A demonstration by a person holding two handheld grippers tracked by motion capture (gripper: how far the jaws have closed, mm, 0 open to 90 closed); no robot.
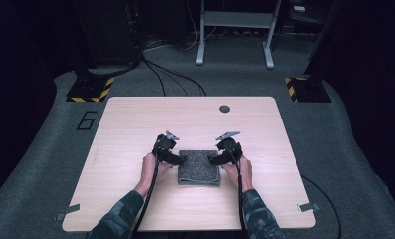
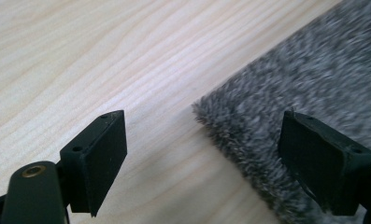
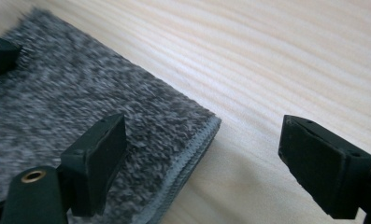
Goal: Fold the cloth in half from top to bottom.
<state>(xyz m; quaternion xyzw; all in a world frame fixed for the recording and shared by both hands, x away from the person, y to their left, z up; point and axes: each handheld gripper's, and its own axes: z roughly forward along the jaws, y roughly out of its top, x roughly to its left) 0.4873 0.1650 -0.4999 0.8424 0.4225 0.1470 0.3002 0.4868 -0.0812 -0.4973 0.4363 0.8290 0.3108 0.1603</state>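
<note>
Grey folded towel (image 1: 199, 168) lies mid-table (image 1: 135, 124); from above, the left gripper (image 1: 181, 159) and right gripper (image 1: 211, 160) meet its far corners. Each gripper view shows wide-open jaws straddling a corner, holding nothing; the right one reveals a stitched hem (image 3: 192, 154). A dark round grommet (image 1: 224, 108) sits well beyond.

My left gripper (image 2: 202, 163) stands with its jaws wide apart over the pale wooden desk (image 2: 103, 56). The corner of a fuzzy grey towel (image 2: 286, 88) lies between them; one jaw hangs over the cloth, the other over bare wood.
</note>
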